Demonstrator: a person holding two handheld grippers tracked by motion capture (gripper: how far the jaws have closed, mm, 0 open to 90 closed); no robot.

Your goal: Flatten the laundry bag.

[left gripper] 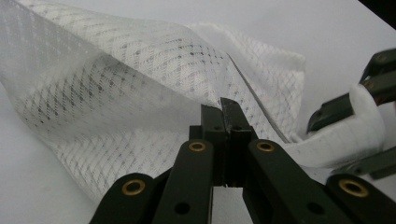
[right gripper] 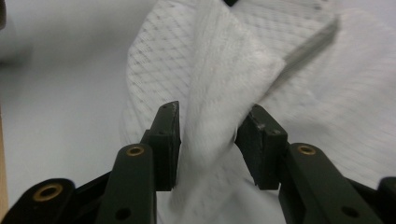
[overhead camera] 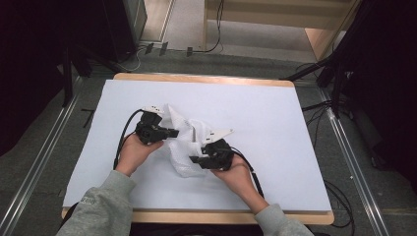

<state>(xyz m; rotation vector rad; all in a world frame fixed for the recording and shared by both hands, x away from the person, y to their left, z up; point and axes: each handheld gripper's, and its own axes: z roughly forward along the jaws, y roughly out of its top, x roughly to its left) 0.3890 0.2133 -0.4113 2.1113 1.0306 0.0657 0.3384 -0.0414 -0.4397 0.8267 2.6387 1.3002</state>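
Note:
A white mesh cloth point(overhead camera: 189, 130) lies crumpled in the middle of the white table point(overhead camera: 265, 113). My left gripper point(overhead camera: 174, 132) reaches it from the left. In the left gripper view its jaws point(left gripper: 225, 109) stand pressed together on a raised edge of the mesh cloth point(left gripper: 140, 84), beside a dark seam. My right gripper point(overhead camera: 193, 160) is at the cloth's near side. In the right gripper view its jaws point(right gripper: 208, 140) stand apart with a thick folded strip of the cloth point(right gripper: 224, 79) hanging loose between them. That white strip point(left gripper: 345, 140) also appears at the right of the left gripper view.
The table has a wooden rim point(overhead camera: 206, 78) and a white cover. Black stands point(overhead camera: 339, 73) and cables point(overhead camera: 339, 191) sit on the floor to the right, more dark gear point(overhead camera: 69, 64) to the left. Grey sleeves point(overhead camera: 98, 211) enter from the bottom.

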